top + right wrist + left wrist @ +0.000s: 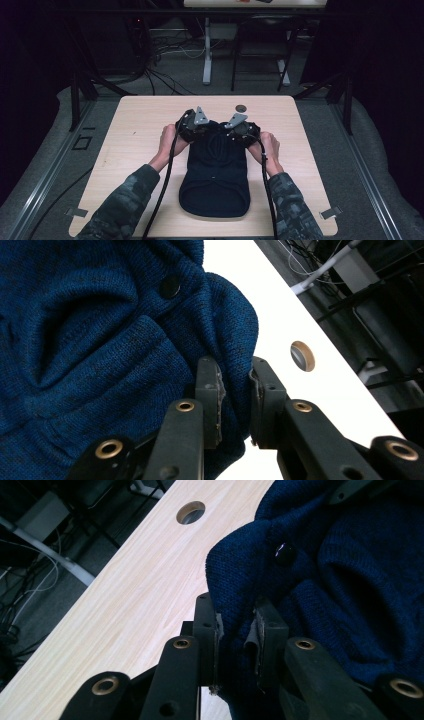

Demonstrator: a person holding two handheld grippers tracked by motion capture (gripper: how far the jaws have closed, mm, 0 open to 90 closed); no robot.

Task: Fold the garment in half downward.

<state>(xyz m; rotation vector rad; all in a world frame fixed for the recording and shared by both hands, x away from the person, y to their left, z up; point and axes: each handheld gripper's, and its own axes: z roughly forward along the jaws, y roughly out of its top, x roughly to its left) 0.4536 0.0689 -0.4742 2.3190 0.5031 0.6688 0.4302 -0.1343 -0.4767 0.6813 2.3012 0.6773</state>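
Dark blue knitted garment [215, 175] — lay flat at the centre of the pale wooden table [135, 130], far end bunched toward 12 o'clock. Left gripper [239, 640] clenched on a fold of knit at the garment's 11 o'clock corner; right gripper [235, 395] clenched likewise at 1 o'clock. Round hole [241, 108] in the tabletop — just beyond, near 12 o'clock.

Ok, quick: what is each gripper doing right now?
Left gripper: shut on the blue knit garment.
Right gripper: shut on the same garment, at its far edge.
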